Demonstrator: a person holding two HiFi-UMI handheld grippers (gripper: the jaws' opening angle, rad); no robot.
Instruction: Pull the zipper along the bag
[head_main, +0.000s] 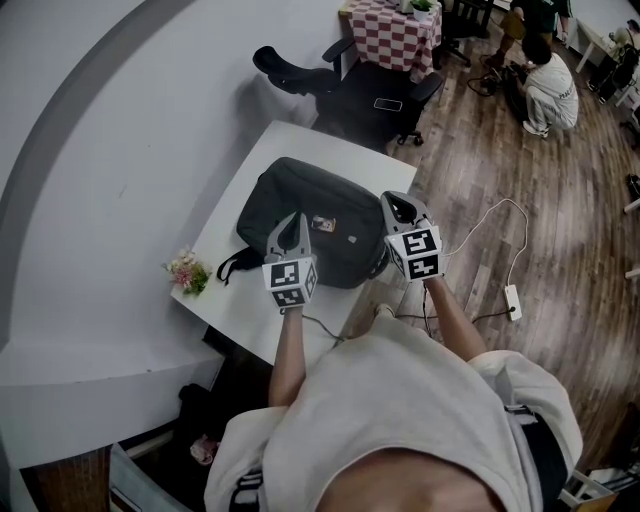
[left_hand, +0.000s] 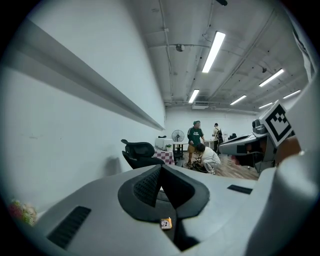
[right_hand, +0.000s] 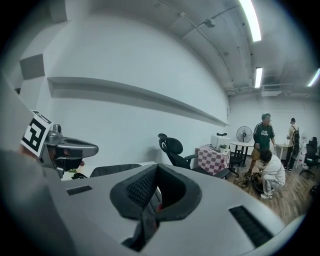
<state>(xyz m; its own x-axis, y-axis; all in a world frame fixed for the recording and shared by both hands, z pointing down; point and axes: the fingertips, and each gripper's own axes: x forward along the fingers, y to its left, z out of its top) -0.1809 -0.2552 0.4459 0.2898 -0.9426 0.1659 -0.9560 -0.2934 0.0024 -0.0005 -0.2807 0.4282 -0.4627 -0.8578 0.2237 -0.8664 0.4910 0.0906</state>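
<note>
Only the head view takes in the whole bag (head_main: 300, 195) — a dark, soft case lying flat on the white worktop (head_main: 245, 305) at the centre of the frame. Its long axis runs from middle left towards lower right, and a strap trails off its left end. The zipper itself is too small to make out. The two gripper views look over the bag into the room, showing a black office chair (right_hand: 172, 147), a checked tablecloth (right_hand: 212, 157) and people at the right of the frame. The left gripper (head_main: 296, 224) sits over the bag's near edge and the right gripper (head_main: 398, 206) over its right end, both jaws clenched together. Through the gap under the left jaws, the left gripper view shows a small orange-edged label (left_hand: 165, 223) on the bag. Under the right jaws a dark strip (right_hand: 142, 227) shows — whether it is pinched I cannot tell.
</note>
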